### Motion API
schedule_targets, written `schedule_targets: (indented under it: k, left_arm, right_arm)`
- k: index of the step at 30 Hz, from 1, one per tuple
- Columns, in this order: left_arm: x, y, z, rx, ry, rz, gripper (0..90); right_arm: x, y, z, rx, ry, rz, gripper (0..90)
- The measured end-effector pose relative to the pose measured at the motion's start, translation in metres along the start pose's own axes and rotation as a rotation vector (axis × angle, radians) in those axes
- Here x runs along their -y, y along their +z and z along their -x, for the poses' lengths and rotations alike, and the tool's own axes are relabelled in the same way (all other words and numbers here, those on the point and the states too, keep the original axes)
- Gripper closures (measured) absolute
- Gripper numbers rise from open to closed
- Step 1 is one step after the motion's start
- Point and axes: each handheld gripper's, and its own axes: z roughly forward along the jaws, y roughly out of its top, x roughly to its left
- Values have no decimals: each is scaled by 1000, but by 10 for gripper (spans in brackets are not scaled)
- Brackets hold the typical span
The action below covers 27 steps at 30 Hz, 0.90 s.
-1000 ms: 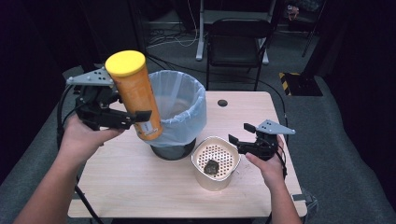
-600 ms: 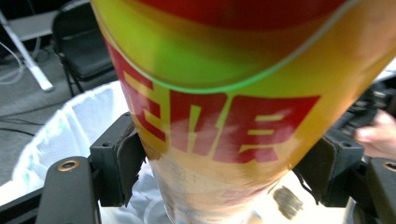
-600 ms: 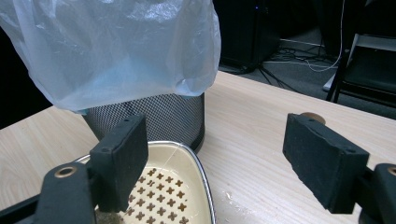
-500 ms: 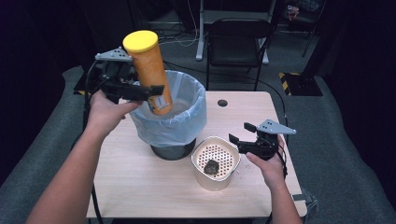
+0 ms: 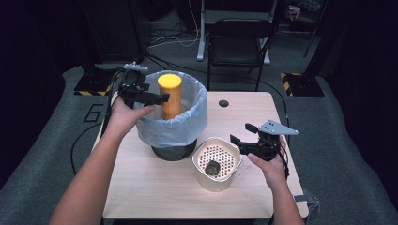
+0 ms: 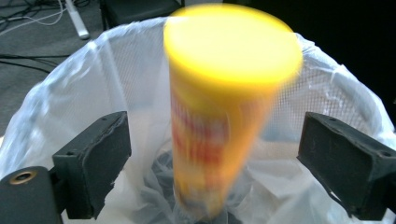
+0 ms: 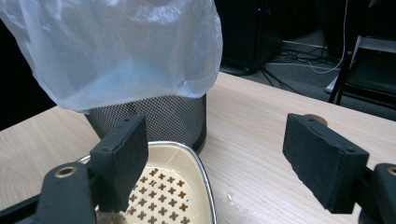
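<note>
Yellow-lidded canister [image 5: 170,96] upright, lid up, inside bagged bin [image 5: 172,123], between parted left claw [image 5: 149,96] jaws.

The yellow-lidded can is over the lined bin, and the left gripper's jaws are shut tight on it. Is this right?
Not quite. The yellow-lidded can is over the lined bin, but the left gripper has its jaws open and apart from the can, as the left gripper view shows.
</note>
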Motion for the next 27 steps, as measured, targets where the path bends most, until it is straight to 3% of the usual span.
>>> schedule_targets:
  k: [2, 5, 11, 14, 21, 24, 27]
  left_arm:
    - [7, -7, -5, 26, -19, 8, 95]
    - [15, -18, -7, 32, -23, 24, 131]
    - [34, -44, -5, 64, 13, 50, 139]
    - [46, -53, -6, 87, -1, 60, 142]
    - [83, -73, -8, 116, 16, 84, 164]
    - [107, -76, -13, 133, 7, 83, 161]
    - [133, -73, -19, 105, 15, 84, 143]
  right_arm:
    - [-1, 0, -1, 1, 0, 1, 222]
    - [-2, 0, -4, -1, 4, -1, 222]
    - [-3, -3, -5, 6, -3, 10, 224]
    - [-2, -2, -4, 2, -5, 7, 225]
    - [0, 0, -3, 7, -1, -9, 224]
    - [-1, -2, -1, 19, 2, -5, 211]
    - [-1, -6, 4, 35, 7, -10, 157]
